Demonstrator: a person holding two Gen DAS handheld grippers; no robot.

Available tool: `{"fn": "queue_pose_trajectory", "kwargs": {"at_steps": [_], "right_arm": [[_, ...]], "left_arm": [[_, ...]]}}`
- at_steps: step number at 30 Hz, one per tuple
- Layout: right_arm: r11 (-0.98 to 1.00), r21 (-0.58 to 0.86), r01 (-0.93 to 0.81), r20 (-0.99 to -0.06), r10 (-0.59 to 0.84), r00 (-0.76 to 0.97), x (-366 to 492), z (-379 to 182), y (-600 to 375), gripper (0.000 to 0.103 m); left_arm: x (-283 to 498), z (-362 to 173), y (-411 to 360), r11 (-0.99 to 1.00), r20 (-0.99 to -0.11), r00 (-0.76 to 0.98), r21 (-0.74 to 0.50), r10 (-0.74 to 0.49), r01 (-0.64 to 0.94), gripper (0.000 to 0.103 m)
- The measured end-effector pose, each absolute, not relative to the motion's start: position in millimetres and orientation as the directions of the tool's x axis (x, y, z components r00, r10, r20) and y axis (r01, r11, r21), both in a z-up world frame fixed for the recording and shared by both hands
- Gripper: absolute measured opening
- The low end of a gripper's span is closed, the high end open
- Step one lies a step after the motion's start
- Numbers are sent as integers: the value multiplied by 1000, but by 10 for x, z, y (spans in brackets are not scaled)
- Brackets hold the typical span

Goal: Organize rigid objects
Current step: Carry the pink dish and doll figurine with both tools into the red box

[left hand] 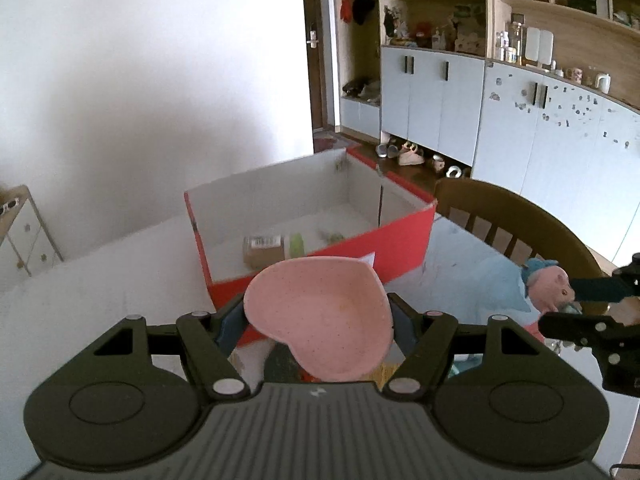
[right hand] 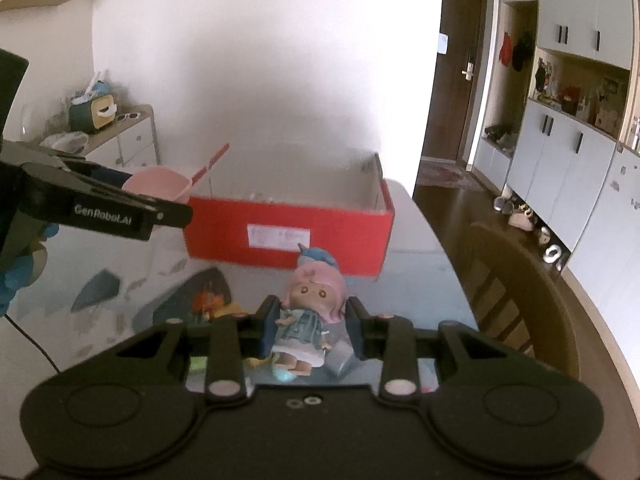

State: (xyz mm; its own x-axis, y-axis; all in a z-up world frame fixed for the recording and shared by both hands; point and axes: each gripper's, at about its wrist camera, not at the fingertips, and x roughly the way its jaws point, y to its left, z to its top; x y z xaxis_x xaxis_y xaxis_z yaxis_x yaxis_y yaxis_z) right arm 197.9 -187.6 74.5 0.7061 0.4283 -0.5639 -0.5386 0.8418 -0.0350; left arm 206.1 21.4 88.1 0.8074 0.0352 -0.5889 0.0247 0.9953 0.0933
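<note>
Above the red box (left hand: pixel 396 248), the left tool (left hand: pixel 318 320) grips a pink dish (left hand: pixel 320 320) and the right tool (right hand: pixel 312 328) brackets a doll (right hand: pixel 310 312), contact unclear; either could slip from a shallow hold.

Red box (right hand: pixel 288 236) on table (right hand: pixel 120 280)

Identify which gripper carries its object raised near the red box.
The left gripper: its pink heart-shaped dish is raised beside the red cardboard box, unlike the right gripper around the pink-haired doll.
</note>
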Motion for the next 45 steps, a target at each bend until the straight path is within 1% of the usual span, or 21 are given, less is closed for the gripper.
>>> {"fn": "queue_pose_trajectory", "kwargs": {"at_steps": [8,21,28,38,42,45], "right_arm": [[842,-41,-538,-522,441,731,2261,994,-1701,35],[833,-87,-546,-537,423,730,2895,1058,-1270,35],[824,-105,-556,-550,417,723,3220,1014,-1041,35],[814,-102,-572,-592,412,692,3599,780,-751,35],[814,-100,-573,-620,400,676,3726,633,-685,35],[820,-95,-565,-643,383,663,3813,513,-645,35]], "left_arm": [[2317,1049,212,992,-575,817,124,51,25,73],[2957,1085,301,984,-568,816,175,110,-11,73],[3256,1066,420,979,-535,832,198,147,-46,73],[3729,853,581,973,-575,798,222,180,-60,73],[3956,711,547,969,-608,773,243,182,-37,73],[4109,597,545,972,-639,749,234,175,-28,73]]}}
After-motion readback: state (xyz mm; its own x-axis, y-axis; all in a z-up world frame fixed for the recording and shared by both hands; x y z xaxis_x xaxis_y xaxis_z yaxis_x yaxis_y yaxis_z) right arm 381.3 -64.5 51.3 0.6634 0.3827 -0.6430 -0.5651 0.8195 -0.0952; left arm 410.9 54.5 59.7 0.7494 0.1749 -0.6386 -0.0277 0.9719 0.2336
